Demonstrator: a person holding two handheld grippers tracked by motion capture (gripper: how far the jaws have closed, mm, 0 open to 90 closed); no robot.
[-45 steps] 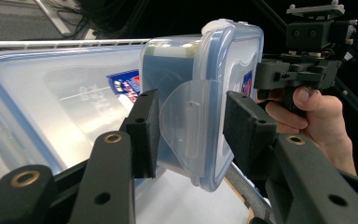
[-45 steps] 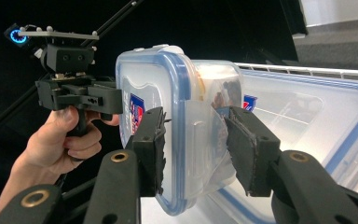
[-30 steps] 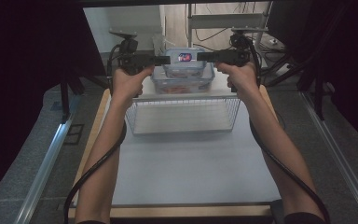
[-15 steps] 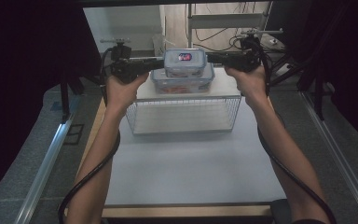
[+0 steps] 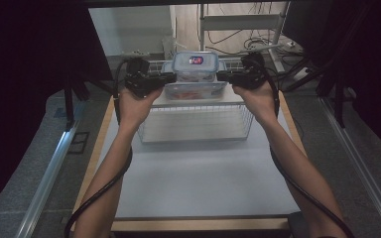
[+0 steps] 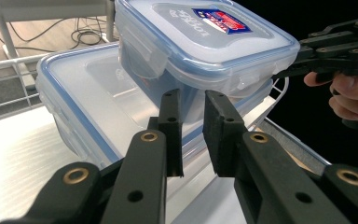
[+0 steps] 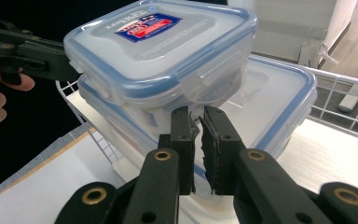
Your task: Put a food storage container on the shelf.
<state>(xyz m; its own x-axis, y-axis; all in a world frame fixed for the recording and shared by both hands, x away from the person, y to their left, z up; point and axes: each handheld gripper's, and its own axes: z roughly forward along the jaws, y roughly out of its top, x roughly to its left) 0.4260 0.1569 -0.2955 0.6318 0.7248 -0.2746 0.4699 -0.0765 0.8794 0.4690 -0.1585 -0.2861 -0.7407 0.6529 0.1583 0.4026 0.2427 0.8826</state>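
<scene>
A small clear box with a blue-rimmed lid [image 5: 194,63] sits on a larger clear box [image 5: 196,90] that holds something red. My left gripper [image 5: 166,79] reaches in level at the large box's left side. Its jaws have just been closing. In the left gripper view [image 6: 192,100] a gap remains between them, with the large box's rim [image 6: 79,116] in it. My right gripper [image 5: 225,77] meets the right side. Its jaws have also been closing and now pinch the large box's edge [image 7: 279,102] in the right gripper view [image 7: 195,114].
The boxes rest on a white shelf top [image 5: 238,99] over a wire basket [image 5: 196,124] at the table's far side. The pale table top [image 5: 198,178] lies in front. A metal stand and cables [image 5: 238,29] are behind.
Both grippers have drawn in against the sides of the large box, and their jaws have narrowed. The boxes have not visibly moved.
</scene>
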